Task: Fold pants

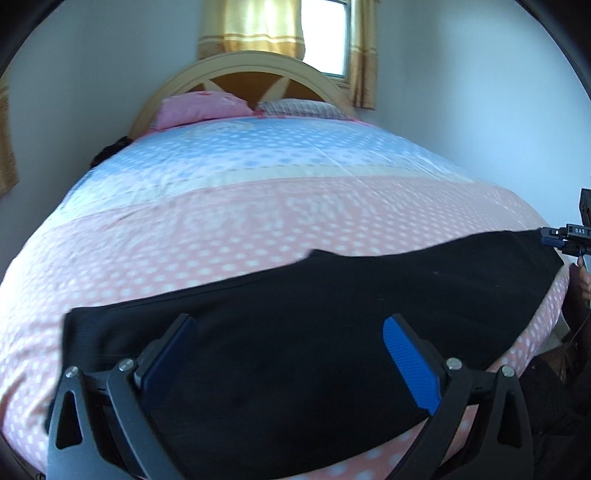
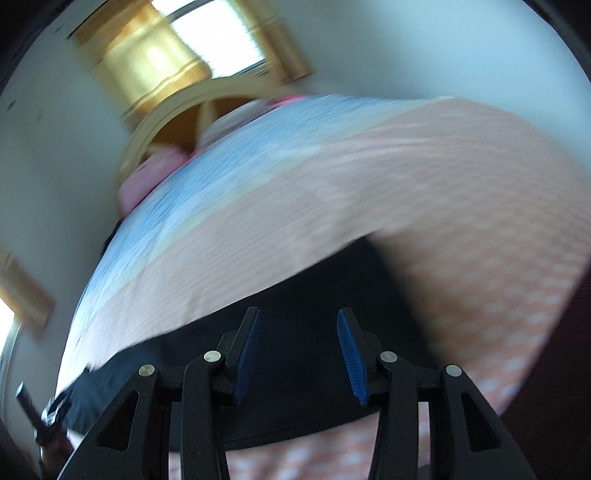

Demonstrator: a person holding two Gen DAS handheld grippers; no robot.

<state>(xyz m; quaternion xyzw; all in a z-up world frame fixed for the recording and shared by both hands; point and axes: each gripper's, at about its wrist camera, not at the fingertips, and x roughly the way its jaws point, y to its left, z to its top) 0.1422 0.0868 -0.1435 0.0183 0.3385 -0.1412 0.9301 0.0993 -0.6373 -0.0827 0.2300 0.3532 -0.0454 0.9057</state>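
Black pants (image 1: 314, 317) lie flat in a long band across the near edge of the bed (image 1: 258, 206). My left gripper (image 1: 291, 325) is open, its blue-padded fingers spread wide just above the left part of the pants. My right gripper (image 2: 299, 325) is open above the other end of the pants (image 2: 314, 295); that view is tilted and blurred by motion. The right gripper also shows at the far right of the left wrist view (image 1: 554, 236), at the pants' right end. The left gripper shows at the lower left of the right wrist view (image 2: 48, 413).
The bed has a pink and blue dotted cover. Two pillows (image 1: 207, 107) lie against a curved wooden headboard (image 1: 251, 70). A window with gold curtains (image 1: 258, 26) is behind it. White walls stand on both sides. The bed's near edge drops off at the lower right.
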